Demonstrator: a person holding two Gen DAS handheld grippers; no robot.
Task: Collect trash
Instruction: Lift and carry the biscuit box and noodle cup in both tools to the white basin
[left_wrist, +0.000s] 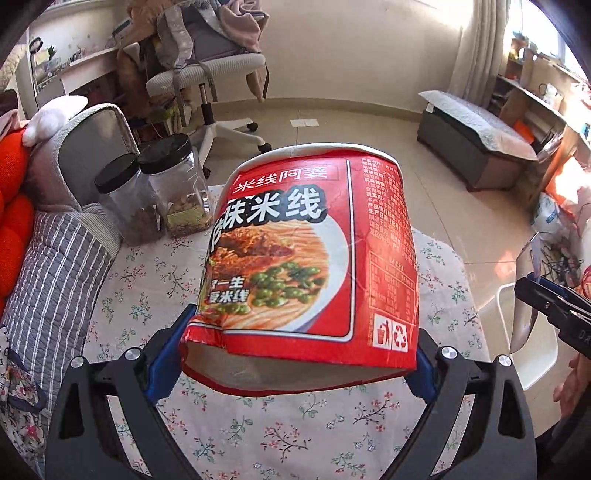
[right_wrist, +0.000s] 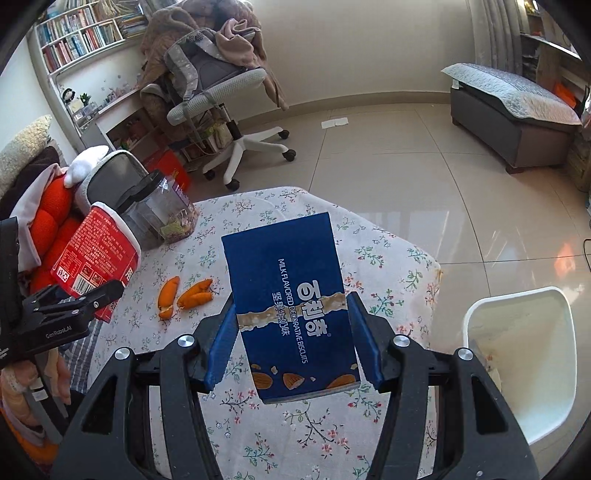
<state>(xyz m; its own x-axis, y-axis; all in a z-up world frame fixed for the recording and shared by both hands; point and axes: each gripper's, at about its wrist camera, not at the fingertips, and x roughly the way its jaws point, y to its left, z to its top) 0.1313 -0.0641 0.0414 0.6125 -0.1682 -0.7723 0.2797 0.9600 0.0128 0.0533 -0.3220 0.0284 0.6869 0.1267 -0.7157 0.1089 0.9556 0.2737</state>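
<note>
Far left on my right-wrist feed: sofa with orange cushions (right_wrist: 55, 221), then my left gripper (left_wrist: 295, 365), clamped on the red noodle cup (left_wrist: 314, 266). The cup is lifted clear of the floral tablecloth (left_wrist: 147, 295), its base end squashed between the blue pads (left_wrist: 162, 358), its white rim pointing away from the camera.

Beyond the cup, near the table's far left edge: two clear jars with black lids (left_wrist: 162, 192), side by side, just touching. On the cloth between cup and box: orange peel pieces (right_wrist: 184, 295), lying loose, close together.

Centre: my right gripper (right_wrist: 291, 350) holds the blue biscuit box (right_wrist: 291, 306), also raised off the table. The pads grip its long sides near the end printed with almonds; the jaws stand about half spread, set by the box's width. The box is tilted, its far end higher in the picture.

Right: a white bin (right_wrist: 521, 362) on the tiled floor, just beside the table's right edge, with some scraps inside that I cannot identify. Farther back, a grey bench (right_wrist: 517, 107) by the wall.
</note>
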